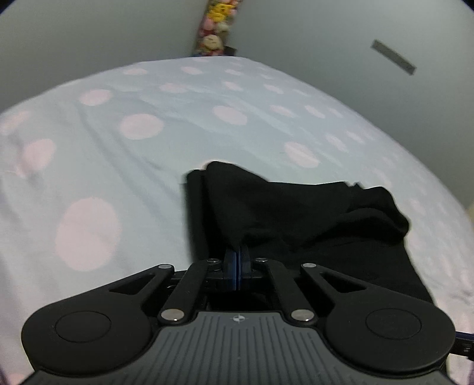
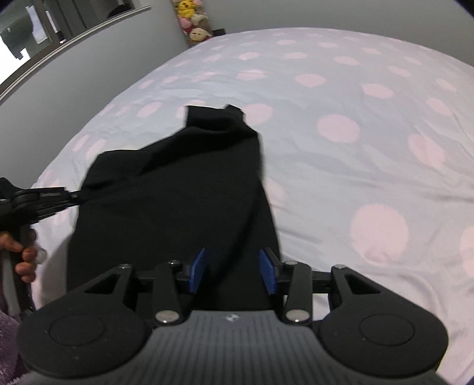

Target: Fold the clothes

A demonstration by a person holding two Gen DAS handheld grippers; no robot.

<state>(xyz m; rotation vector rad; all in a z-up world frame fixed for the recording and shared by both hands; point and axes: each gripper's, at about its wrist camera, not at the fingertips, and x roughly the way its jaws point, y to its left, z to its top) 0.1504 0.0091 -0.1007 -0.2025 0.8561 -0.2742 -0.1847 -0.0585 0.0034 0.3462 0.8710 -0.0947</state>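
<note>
The black garment [image 2: 177, 189] is lying on the polka-dot bedsheet [image 2: 370, 154], pale blue with pink spots, and in the right wrist view its long axis is running from the near edge of the bed straight away toward the far side, ending in a narrower, squared-off tip [image 2: 213, 114] that is pointing at the far wall. It is looking plain and matte, with no print or seam that can be made out, and the cloth is rumpling into soft diagonal folds rather than lying flat. The left gripper [image 1: 237, 260] is clamping down tight, its blue pads pressed together with a pinch of the black cloth caught between them, and the fabric is rising up from that pinch into a tented peak before sagging off to the right in a bunched roll. In the right wrist view that same left gripper [image 2: 75, 197] is coming in from the left edge, biting the garment's left side, with a hand [image 2: 25, 251] wrapping round its handle. The right gripper [image 2: 234, 268] is standing with its blue pads spread apart, straddling the near end of the garment, cloth sitting between them with a gap on either side. Stuffed toys [image 2: 192, 20] are showing beyond the bed's far corner.
</note>
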